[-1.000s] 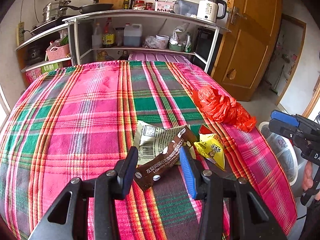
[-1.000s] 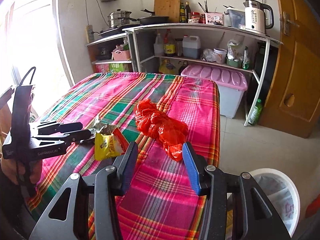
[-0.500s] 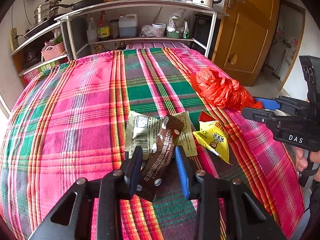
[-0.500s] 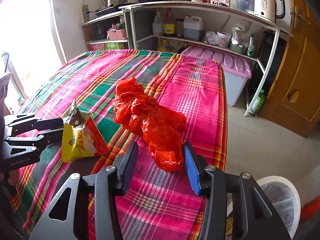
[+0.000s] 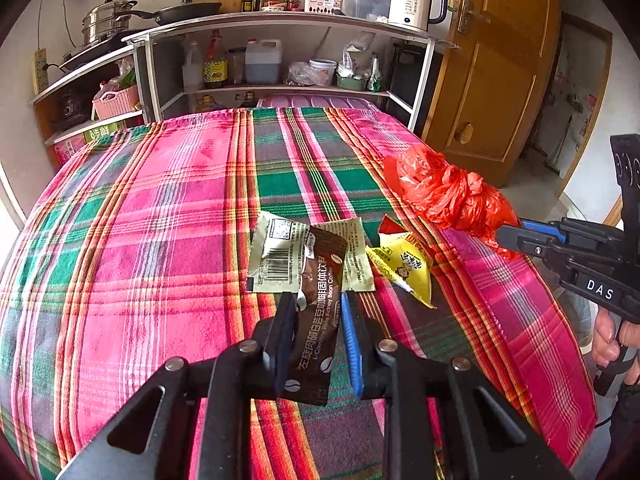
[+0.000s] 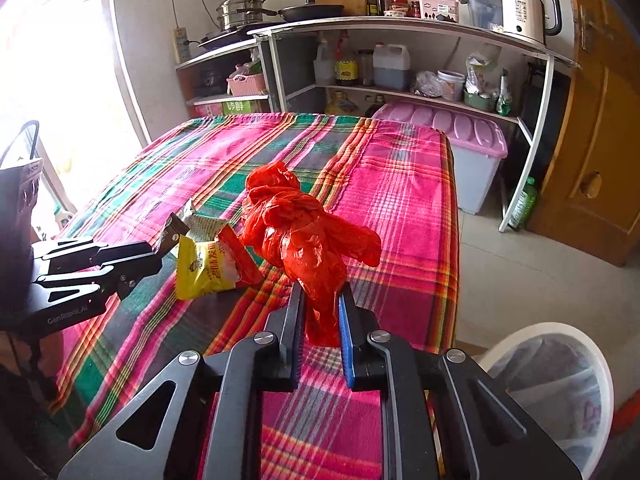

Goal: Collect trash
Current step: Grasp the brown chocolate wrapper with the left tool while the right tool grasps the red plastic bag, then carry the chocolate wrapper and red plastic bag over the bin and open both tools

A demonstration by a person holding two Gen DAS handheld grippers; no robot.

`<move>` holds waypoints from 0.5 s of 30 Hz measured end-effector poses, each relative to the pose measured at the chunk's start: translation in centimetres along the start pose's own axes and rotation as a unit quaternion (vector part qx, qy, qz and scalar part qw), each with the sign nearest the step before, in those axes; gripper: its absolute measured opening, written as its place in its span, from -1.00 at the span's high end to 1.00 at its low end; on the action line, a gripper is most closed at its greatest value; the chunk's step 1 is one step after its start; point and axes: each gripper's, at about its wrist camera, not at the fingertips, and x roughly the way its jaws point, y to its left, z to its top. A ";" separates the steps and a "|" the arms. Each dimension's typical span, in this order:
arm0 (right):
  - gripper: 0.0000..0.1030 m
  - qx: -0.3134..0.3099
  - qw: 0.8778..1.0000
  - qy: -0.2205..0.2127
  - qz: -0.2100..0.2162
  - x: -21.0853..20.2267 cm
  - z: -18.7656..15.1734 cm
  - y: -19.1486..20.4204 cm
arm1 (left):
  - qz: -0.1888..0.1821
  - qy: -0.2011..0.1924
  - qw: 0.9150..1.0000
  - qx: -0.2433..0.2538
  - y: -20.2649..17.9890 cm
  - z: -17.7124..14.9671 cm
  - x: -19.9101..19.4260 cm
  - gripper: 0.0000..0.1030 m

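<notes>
My left gripper (image 5: 316,300) is shut on a brown coffee sachet (image 5: 318,312), its near end between the jaws. The sachet lies over a pale green wrapper (image 5: 276,256) on the plaid tablecloth (image 5: 160,220). A yellow snack bag (image 5: 404,268) lies just to the right. My right gripper (image 6: 320,300) is shut on the tail of a crumpled red plastic bag (image 6: 300,224) near the table's right edge. The red bag (image 5: 448,192) and right gripper (image 5: 516,236) also show in the left wrist view. The left gripper (image 6: 156,250) and yellow bag (image 6: 212,264) show in the right wrist view.
A white bin with a liner (image 6: 552,384) stands on the floor right of the table. Kitchen shelves (image 5: 280,40) with bottles, pans and a kettle (image 5: 416,4) stand behind the table. A pink-lidded storage box (image 6: 460,136) and a wooden door (image 5: 500,60) are at the right.
Both grippers have closed: the left onto the brown sachet, the right onto the red bag's tail. The red bag's near end now looks raised off the cloth.
</notes>
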 end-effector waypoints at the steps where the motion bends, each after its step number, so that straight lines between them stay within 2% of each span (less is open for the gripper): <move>1: 0.70 0.003 1.000 -0.003 -0.001 -0.5 -0.2 0.0 | -0.001 -0.005 1.000 -0.005 0.0 -0.1 -0.4 0.52; 7: 0.70 0.033 0.999 -0.026 -0.008 -3.8 -1.7 0.0 | -0.013 -0.043 0.999 -0.031 -0.5 -0.8 -3.0 0.52; 15: 0.70 0.065 0.997 -0.048 -0.014 -7.4 -4.0 -0.5 | -0.043 -0.063 0.997 -0.027 -3.3 -1.5 -5.2 0.52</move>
